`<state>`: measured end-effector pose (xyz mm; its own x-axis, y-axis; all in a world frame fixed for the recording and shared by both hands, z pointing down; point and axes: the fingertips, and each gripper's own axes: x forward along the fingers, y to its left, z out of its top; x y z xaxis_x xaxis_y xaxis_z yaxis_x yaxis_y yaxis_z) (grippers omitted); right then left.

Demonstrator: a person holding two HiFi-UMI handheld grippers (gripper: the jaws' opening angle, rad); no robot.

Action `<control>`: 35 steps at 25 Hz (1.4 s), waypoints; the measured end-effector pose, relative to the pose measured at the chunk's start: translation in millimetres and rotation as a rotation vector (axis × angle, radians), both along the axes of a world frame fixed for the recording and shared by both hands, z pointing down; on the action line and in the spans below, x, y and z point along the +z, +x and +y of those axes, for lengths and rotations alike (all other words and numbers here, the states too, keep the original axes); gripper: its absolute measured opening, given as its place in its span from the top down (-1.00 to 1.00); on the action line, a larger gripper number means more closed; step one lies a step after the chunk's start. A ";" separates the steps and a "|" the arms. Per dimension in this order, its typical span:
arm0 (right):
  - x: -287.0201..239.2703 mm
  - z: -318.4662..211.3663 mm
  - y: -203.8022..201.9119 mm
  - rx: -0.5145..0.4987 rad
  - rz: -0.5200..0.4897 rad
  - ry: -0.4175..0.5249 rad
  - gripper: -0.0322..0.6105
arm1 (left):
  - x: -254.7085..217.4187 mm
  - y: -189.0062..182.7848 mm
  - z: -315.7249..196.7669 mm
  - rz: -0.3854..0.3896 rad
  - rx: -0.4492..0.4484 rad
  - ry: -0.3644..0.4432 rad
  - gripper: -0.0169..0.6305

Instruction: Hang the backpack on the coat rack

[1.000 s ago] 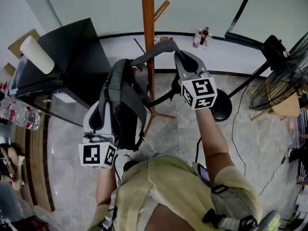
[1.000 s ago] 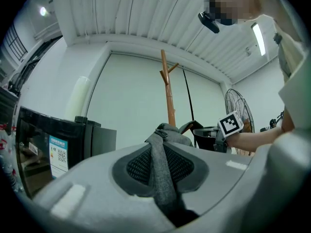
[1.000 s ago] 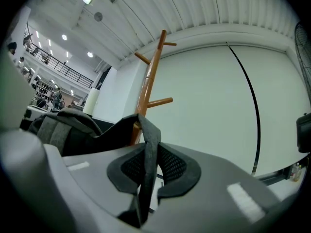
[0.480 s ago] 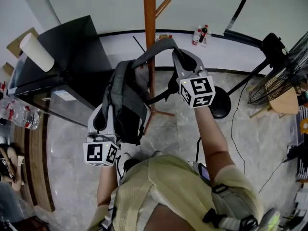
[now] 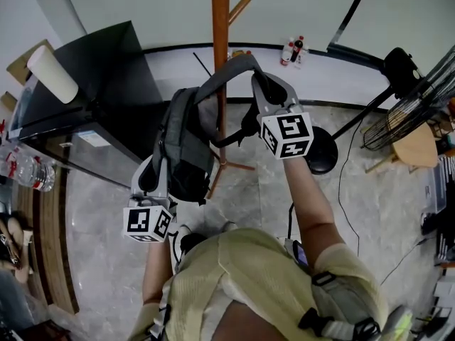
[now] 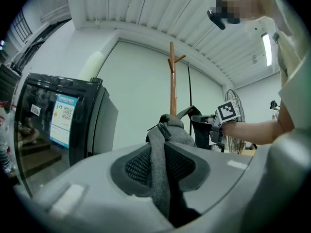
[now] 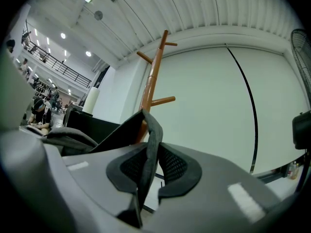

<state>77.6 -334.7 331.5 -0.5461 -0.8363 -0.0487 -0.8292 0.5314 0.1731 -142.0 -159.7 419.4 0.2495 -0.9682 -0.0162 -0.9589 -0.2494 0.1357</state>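
Note:
A grey backpack point(image 5: 186, 144) hangs in the air between my two grippers, close in front of the wooden coat rack point(image 5: 220, 20). My left gripper point(image 5: 158, 168) is shut on the backpack's body; its fabric point(image 6: 160, 164) fills the jaws in the left gripper view. My right gripper point(image 5: 261, 84) is shut on the grey shoulder strap point(image 5: 227, 71), which runs up from the bag. In the right gripper view the strap point(image 7: 149, 144) is pinched between the pads, with the coat rack point(image 7: 154, 72) and its pegs rising just behind it.
A black cabinet point(image 5: 92, 84) with a white roll point(image 5: 52, 73) on top stands at the left. A black fan point(image 5: 419, 98) on a stand and its round base point(image 5: 323, 151) are at the right. Small bottles point(image 5: 291, 50) sit by the wall. Cables cross the marble floor.
Both grippers have lifted the backpack a little higher and nearer the coat rack pole. The grips on bag and strap are unchanged.

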 end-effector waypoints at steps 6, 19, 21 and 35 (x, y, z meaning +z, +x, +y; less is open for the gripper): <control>0.3 2.1 -0.3 0.027 0.008 0.007 0.73 | 13.8 -0.7 -0.1 -0.002 0.004 -0.025 0.66; 10.8 6.4 4.4 0.082 0.000 -0.014 0.71 | 30.0 -3.2 0.2 -0.115 -0.007 -0.094 0.55; 13.0 8.1 4.7 0.085 -0.004 -0.023 0.71 | 33.2 -2.0 1.1 -0.125 -0.006 -0.106 0.55; 18.6 25.0 5.1 0.083 -0.032 -0.047 0.71 | 25.8 -8.8 7.6 -0.144 -0.029 -0.095 0.51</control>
